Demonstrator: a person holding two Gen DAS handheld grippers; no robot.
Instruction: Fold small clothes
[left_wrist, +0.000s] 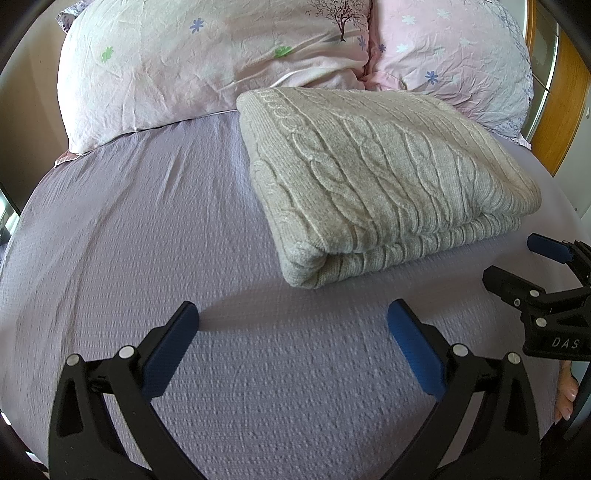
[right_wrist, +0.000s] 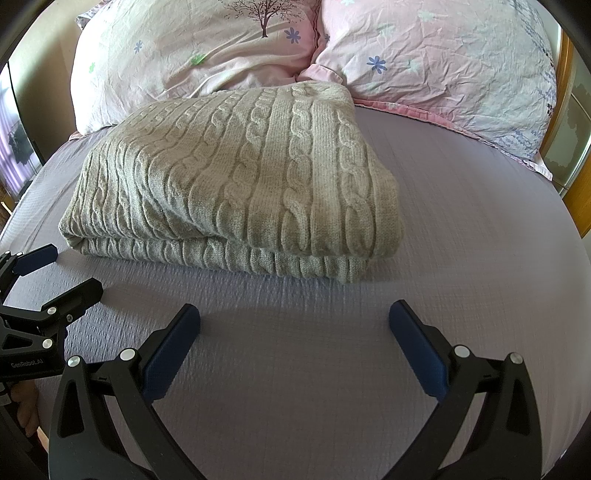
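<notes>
A beige cable-knit sweater (left_wrist: 384, 181) lies folded into a thick rectangle on the lilac bedsheet (left_wrist: 155, 236); it also shows in the right wrist view (right_wrist: 236, 184). My left gripper (left_wrist: 293, 317) is open and empty, hovering over the sheet just in front of the sweater's near left corner. My right gripper (right_wrist: 294, 317) is open and empty, in front of the sweater's near edge. The right gripper also shows at the right edge of the left wrist view (left_wrist: 517, 262), open. The left gripper shows at the left edge of the right wrist view (right_wrist: 66, 273), open.
Two pink floral pillows (left_wrist: 207, 62) (right_wrist: 443, 66) lean at the head of the bed behind the sweater. A wooden frame (left_wrist: 565, 122) stands at the far right. The bed edge drops off at the left (right_wrist: 26, 177).
</notes>
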